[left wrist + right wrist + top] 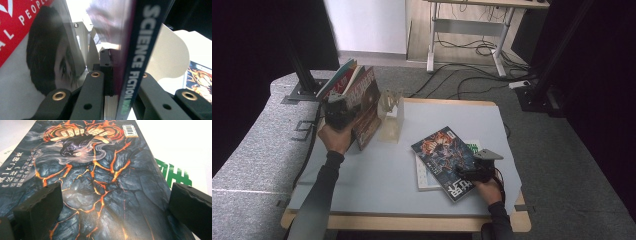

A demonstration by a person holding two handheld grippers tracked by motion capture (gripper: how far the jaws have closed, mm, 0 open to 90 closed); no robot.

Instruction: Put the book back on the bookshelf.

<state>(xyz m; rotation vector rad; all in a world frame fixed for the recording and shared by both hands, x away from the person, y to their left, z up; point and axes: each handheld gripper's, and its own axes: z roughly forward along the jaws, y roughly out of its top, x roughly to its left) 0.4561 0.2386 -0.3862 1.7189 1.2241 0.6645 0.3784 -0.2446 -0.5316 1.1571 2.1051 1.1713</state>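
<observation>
Meanwhile, two grippers at a table, one magazine upright and one flat.

At the left of the high view, the left gripper [341,111] is clamped on an upright magazine [364,107] beside the leaning books [343,79] and just left of the pale bookend [393,117]; in the left gripper view the jaws pinch that magazine's dark spine [140,57] (lettered "SCIENCE FICTION"), with a red-and-grey cover [30,45] at the frame's left. Toward the lower right of the high view, the right gripper [472,175] rests over the lava-patterned magazine [444,157], which lies flat on a white book [427,175] on the table [377,185]. In the right gripper view its jaws stand wide apart above that cover [100,185], one at each lower corner of the frame, pinching nothing.
</observation>
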